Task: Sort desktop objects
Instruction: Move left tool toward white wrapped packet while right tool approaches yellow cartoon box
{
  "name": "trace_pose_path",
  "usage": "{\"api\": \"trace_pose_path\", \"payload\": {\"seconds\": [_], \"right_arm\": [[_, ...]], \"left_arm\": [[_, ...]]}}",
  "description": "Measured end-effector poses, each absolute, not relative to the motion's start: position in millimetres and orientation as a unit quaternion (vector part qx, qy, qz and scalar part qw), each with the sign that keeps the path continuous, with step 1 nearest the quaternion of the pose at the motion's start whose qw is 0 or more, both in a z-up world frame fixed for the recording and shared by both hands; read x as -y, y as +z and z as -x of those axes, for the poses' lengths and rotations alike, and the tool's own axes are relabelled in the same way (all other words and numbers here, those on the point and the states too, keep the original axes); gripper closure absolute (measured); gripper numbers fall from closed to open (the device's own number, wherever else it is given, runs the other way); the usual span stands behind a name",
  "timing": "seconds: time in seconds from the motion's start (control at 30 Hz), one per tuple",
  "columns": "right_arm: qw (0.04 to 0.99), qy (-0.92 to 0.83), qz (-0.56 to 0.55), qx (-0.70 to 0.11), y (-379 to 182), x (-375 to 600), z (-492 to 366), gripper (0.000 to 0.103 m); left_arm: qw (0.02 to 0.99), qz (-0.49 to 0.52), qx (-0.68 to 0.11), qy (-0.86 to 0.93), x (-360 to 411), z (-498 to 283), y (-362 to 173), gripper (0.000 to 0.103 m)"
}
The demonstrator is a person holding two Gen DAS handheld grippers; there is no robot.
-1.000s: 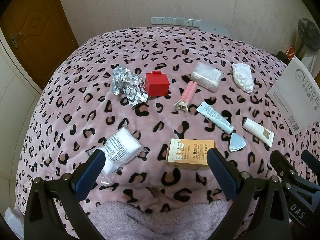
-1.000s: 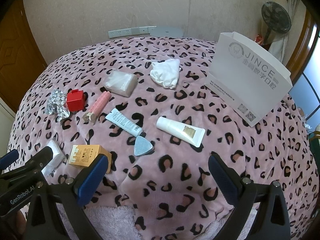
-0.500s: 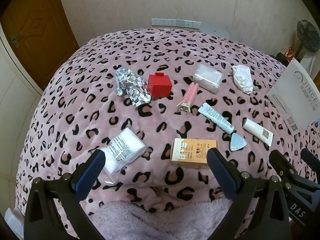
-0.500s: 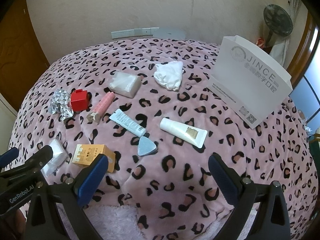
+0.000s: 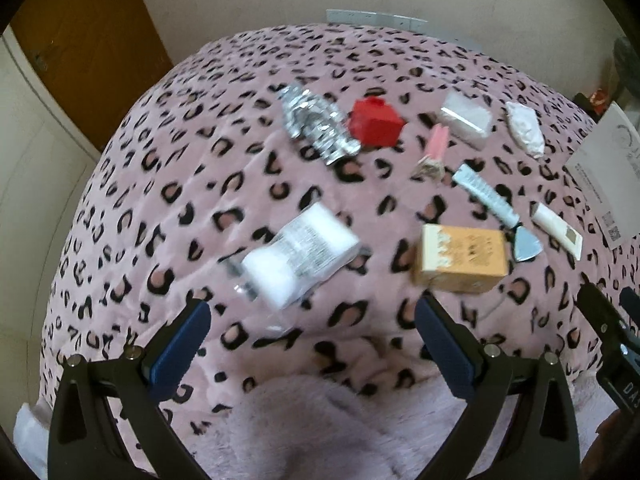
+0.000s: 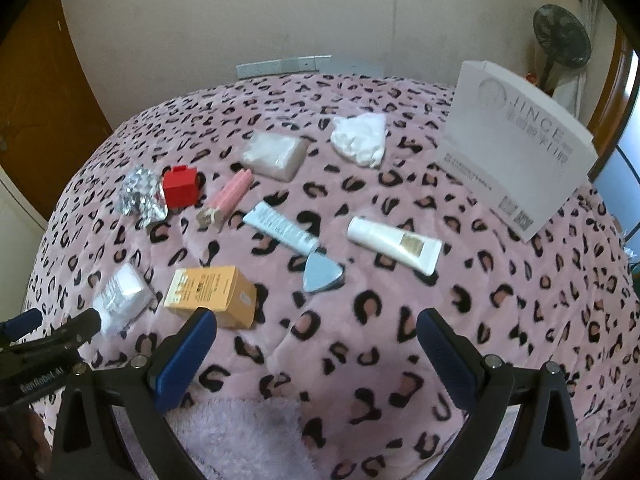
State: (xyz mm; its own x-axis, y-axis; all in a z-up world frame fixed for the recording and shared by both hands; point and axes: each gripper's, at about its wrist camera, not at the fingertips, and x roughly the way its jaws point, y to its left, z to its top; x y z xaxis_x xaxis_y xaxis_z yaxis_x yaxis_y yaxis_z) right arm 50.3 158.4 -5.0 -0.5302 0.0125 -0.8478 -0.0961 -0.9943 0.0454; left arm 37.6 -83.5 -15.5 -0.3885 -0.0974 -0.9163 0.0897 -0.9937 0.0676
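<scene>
Left tongs (image 5: 310, 336): spread wide, holding nothing, above the near edge of the leopard-print blanket (image 5: 200, 184)
Right tongs (image 6: 316, 344): also wide apart and empty
White plastic-wrapped packet (image 5: 298, 254): just ahead of the left tongs, blurred
Orange box (image 5: 460, 258): lying flat, right of the packet
Silver triangle (image 6: 322, 274): touching the tip of the blue-white tube (image 6: 280, 230)
White tube (image 6: 394, 244): right of the triangle, apart from it
Red box (image 6: 180, 190): beside the crumpled foil (image 6: 140, 196)
White paper bag (image 6: 516, 152): upright at far right
</scene>
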Motion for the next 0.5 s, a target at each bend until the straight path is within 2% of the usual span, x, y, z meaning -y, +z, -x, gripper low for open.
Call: {"api": "trace_pose_path", "payload": {"seconds": [0.5], "right_arm": [[-0.042, 0.868, 0.492, 0.057, -21.2, -78.3, -51.7, 0.001]], "left_arm": [[0.063, -0.540, -0.045, -0.838, 133.2, -52.3, -26.0, 0.000]]}}
